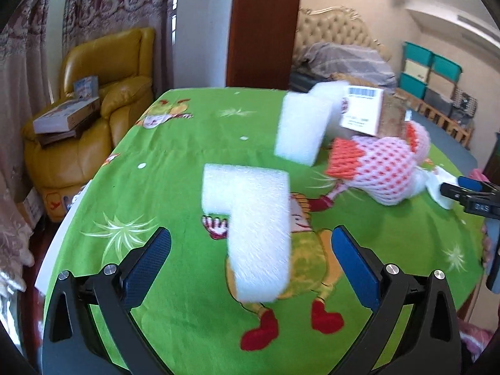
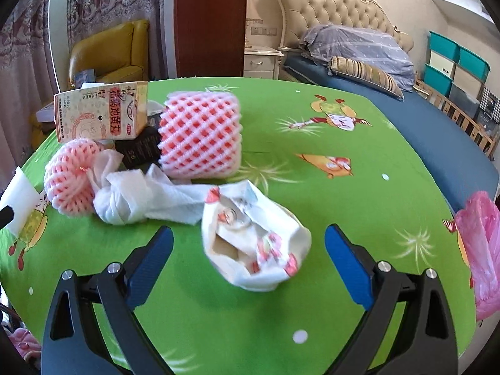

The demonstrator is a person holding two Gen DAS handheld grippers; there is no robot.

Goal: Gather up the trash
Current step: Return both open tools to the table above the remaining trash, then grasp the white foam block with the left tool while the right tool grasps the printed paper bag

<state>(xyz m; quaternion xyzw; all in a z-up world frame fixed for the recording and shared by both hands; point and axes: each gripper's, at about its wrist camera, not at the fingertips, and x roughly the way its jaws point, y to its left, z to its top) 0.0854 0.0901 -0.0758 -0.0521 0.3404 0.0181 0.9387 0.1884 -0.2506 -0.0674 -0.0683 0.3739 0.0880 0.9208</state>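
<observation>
Our left gripper (image 1: 250, 250) is wide open and holds nothing, and a white L-shaped foam block (image 1: 253, 228) lies on the green cartoon tablecloth (image 1: 175, 162) right between its blue pads. At one o'clock from it a second white foam block (image 1: 301, 128) stands up, leaning on a cardboard box with a white barcode label (image 1: 365, 112). A pink and white foam fruit net (image 1: 384, 165) lies at two o'clock, close to that box. From nine to eleven o'clock the cloth is bare all the way to the table's curved edge, with a yellow leather armchair (image 1: 93, 100) past it. Our right gripper (image 2: 248, 247) is open too and holds nothing. A crumpled white paper cup with red prints (image 2: 253, 243) lies on its side between its pads. At eleven o'clock sit a big pink foam net roll (image 2: 201, 134), a small round pink foam net (image 2: 70, 181), a twisted white tissue (image 2: 143, 197) touching both, a beige printed carton (image 2: 100, 112) and a black box (image 2: 140, 150). From twelve to three o'clock the cloth is open up to the edge by the blue bed (image 2: 437, 131). A pink plastic bag (image 2: 481, 250) hangs at the table edge at three o'clock.
</observation>
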